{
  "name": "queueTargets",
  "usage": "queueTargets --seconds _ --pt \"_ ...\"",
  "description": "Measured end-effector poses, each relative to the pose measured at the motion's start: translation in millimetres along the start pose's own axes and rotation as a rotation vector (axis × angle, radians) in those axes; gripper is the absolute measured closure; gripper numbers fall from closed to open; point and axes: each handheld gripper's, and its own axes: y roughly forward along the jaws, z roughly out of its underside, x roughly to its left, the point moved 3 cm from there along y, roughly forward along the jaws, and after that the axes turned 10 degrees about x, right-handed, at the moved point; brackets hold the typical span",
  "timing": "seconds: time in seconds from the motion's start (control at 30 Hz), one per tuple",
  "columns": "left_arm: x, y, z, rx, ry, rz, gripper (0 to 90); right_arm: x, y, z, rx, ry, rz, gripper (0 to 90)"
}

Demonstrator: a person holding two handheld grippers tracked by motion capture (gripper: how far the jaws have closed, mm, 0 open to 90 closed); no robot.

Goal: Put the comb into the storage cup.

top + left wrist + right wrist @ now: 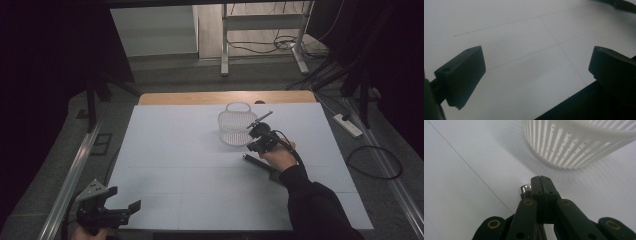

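Note:
A white slotted plastic basket (236, 126) stands on the white table sheet (175, 150), right of the middle; up close its slotted wall (574, 142) sits ahead of my right gripper. My right gripper (251, 146) (540, 178) hovers just in front of the basket, jaws pressed together with nothing seen between them. A dark rod (261, 165) lies on the sheet under that hand. Its silver tip (525, 188) peeks out beside the shut jaws, and I cannot tell whether they touch. My left gripper (122, 200) (536, 60) rests at the near left corner, jaws wide apart over bare sheet.
A strip of wooden tabletop (225, 97) shows beyond the sheet's far edge. A metal rail (70, 180) runs along the left side. A power strip (348, 125) and cables (375, 162) lie on the floor at the right. A desk frame (262, 35) stands farther back.

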Motion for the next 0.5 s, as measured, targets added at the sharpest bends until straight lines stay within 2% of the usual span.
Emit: queueTargets --seconds 0.5 --pt "-0.2 0.2 -0.1 0.002 0.004 0.001 1.8 -10.3 26.7 8.5 0.051 0.034 0.012 89.5"
